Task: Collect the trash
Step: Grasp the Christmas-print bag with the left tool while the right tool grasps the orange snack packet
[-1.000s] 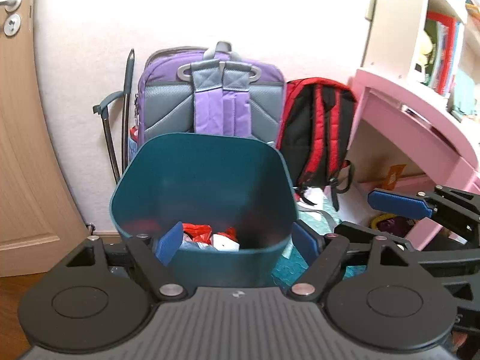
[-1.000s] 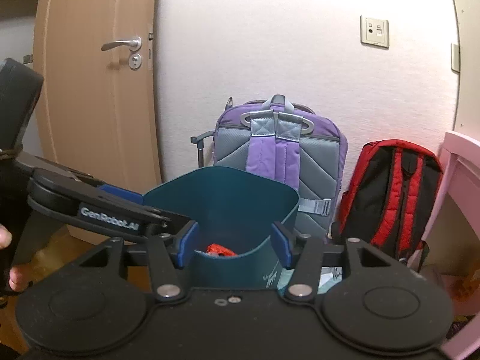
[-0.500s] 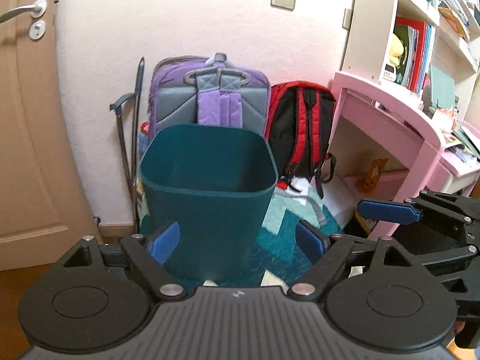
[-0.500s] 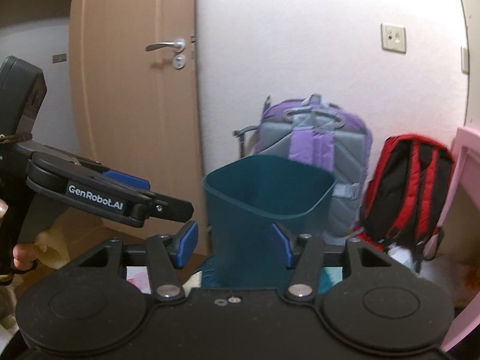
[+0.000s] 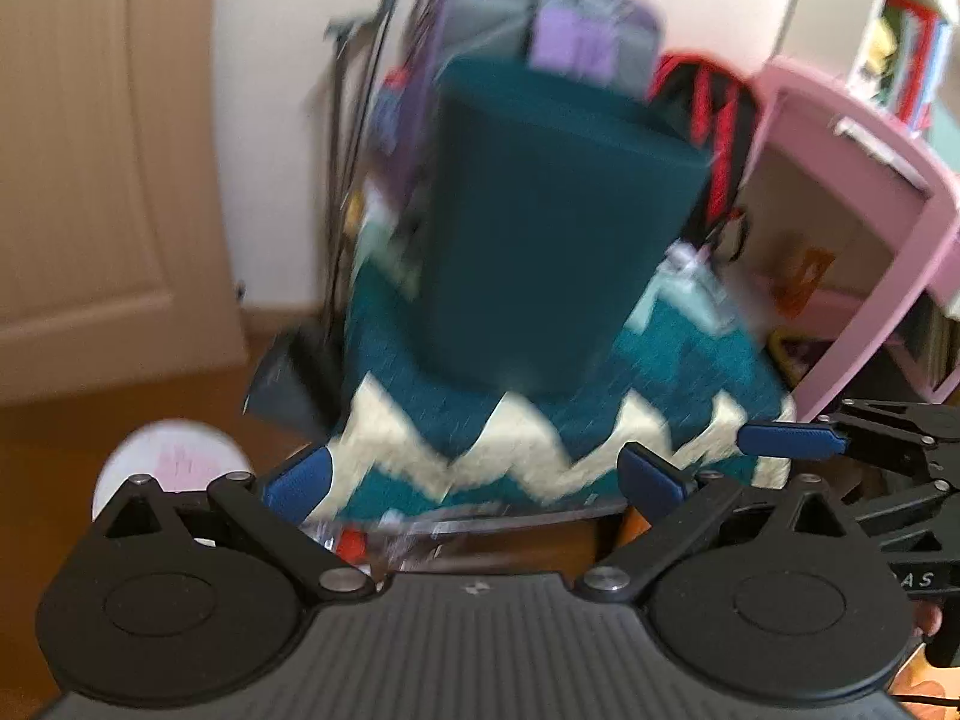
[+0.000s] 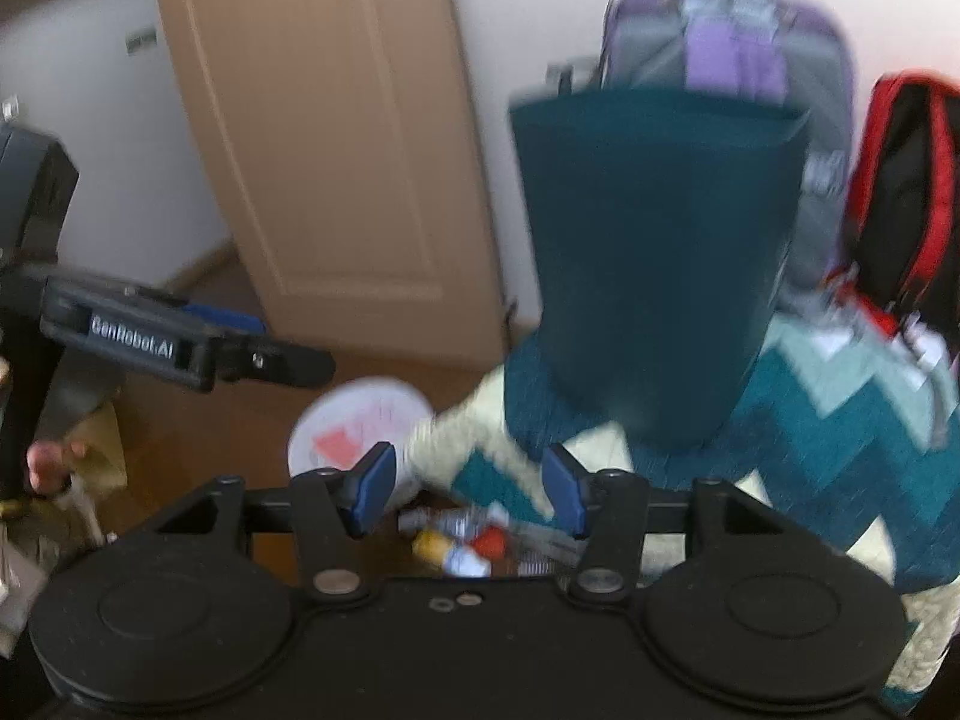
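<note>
A dark teal bin (image 5: 552, 228) stands on a teal and cream zigzag rug (image 5: 540, 456); it also shows in the right wrist view (image 6: 654, 276). My left gripper (image 5: 474, 474) is open and empty, low in front of the rug's edge. My right gripper (image 6: 471, 489) is open and empty above small trash on the wooden floor: a crumpled clear wrapper with red, yellow and white bits (image 6: 468, 540). The same trash (image 5: 384, 537) lies just under my left gripper. A round white paper plate (image 6: 360, 426) lies on the floor to the left. Both views are blurred.
A purple backpack (image 5: 558, 30) and a red and black backpack (image 5: 714, 114) lean on the wall behind the bin. A pink desk (image 5: 870, 192) is at the right, a wooden door (image 6: 336, 120) at the left. A dark dustpan (image 5: 282, 378) stands by the rug.
Both grippers have pulled back from the bin and dropped toward the floor. The bin now stands farther off, and the floor trash and plate have come into view.
</note>
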